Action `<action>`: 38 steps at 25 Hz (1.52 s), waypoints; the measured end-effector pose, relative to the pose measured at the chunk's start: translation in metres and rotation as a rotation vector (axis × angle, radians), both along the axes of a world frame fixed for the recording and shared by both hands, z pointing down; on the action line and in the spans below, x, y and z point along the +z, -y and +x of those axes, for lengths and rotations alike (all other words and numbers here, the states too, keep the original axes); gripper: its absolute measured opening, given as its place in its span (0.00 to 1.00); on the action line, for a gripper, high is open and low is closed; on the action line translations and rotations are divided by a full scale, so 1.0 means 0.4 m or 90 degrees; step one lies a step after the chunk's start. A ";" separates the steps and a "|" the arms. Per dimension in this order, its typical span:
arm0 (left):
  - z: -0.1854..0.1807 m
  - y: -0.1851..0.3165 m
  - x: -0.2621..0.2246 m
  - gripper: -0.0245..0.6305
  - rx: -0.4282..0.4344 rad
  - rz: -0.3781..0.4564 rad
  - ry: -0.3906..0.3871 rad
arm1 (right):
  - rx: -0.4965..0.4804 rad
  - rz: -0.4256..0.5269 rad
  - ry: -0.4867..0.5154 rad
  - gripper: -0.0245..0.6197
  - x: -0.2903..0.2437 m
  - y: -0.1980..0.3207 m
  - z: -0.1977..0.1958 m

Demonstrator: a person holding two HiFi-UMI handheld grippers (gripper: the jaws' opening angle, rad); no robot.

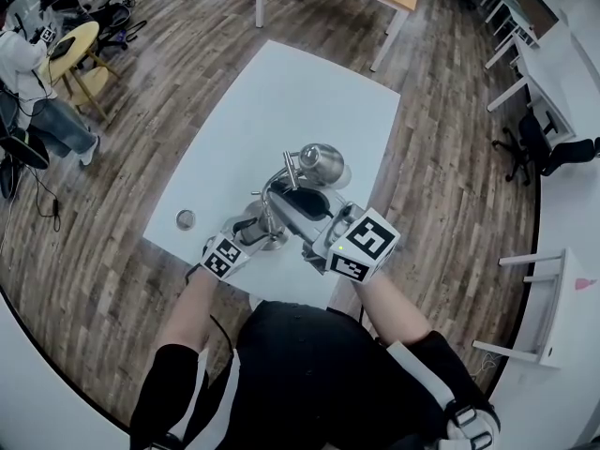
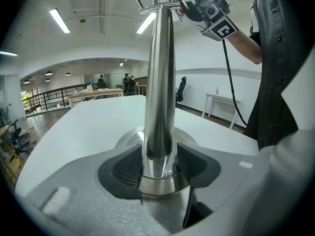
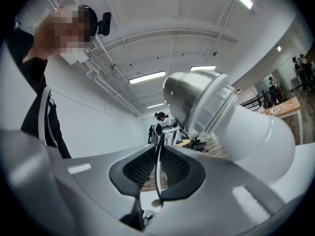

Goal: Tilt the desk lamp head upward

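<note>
Left hand-held gripper (image 2: 158, 163): pads closed on the chrome post (image 2: 160, 82) of the desk lamp, low down, just above the round base (image 2: 127, 137). Judged purpose: pin the lamp to the white worktop (image 1: 281, 101) so it cannot slide or tip while the top end is worked.

Right hand-held gripper (image 3: 157, 166): jaws almost together, clamped on a thin metal strip (image 3: 157, 146) running upright between the pads. It looks like part of the lamp's upper linkage, though which part is not clear. In the left gripper view this gripper sits at the top of the frame, at the head of the post.

Lamp head (image 3: 197, 102): chrome shade with a white bulb (image 3: 251, 132), upper right of the right gripper view, close above the jaws. In the head view the lamp stands near the worktop's lower edge, between the two grippers.

Judgement: grip is set and the tilt looks ready to begin.

Also noted: a small round object (image 1: 186, 219) at the worktop's left corner, well apart from the lamp.
</note>
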State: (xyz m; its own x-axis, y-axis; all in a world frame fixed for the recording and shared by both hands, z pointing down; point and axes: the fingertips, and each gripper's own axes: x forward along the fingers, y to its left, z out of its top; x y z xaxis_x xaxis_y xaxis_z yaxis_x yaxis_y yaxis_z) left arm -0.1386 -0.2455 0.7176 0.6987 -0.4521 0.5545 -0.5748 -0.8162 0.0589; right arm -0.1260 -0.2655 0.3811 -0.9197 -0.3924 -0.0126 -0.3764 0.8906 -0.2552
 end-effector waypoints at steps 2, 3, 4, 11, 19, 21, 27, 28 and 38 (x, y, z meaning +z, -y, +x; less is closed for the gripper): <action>-0.001 -0.001 0.002 0.39 0.000 0.000 0.000 | -0.001 0.007 -0.005 0.10 0.002 -0.003 -0.005; -0.001 -0.001 0.002 0.39 0.000 0.000 0.000 | -0.002 0.007 -0.006 0.10 0.002 -0.004 -0.005; -0.001 -0.001 0.002 0.39 -0.001 0.000 0.000 | -0.002 0.007 -0.005 0.10 0.001 -0.004 -0.004; -0.013 0.000 0.006 0.39 -0.003 -0.002 -0.003 | -0.009 0.037 -0.028 0.10 0.003 -0.010 -0.034; -0.018 -0.001 0.011 0.38 -0.004 -0.002 -0.002 | -0.024 0.035 -0.018 0.09 0.006 -0.023 -0.062; -0.021 -0.002 0.013 0.38 -0.004 -0.002 -0.002 | -0.028 0.038 -0.019 0.09 0.007 -0.026 -0.071; -0.006 -0.002 0.006 0.38 -0.003 -0.002 -0.003 | -0.050 0.051 -0.027 0.09 0.001 -0.037 -0.080; -0.005 -0.002 0.006 0.38 -0.003 -0.002 -0.003 | -0.053 0.053 -0.029 0.09 0.002 -0.038 -0.082; -0.009 0.000 0.002 0.38 -0.003 -0.001 -0.005 | -0.078 0.084 -0.051 0.09 0.002 -0.050 -0.114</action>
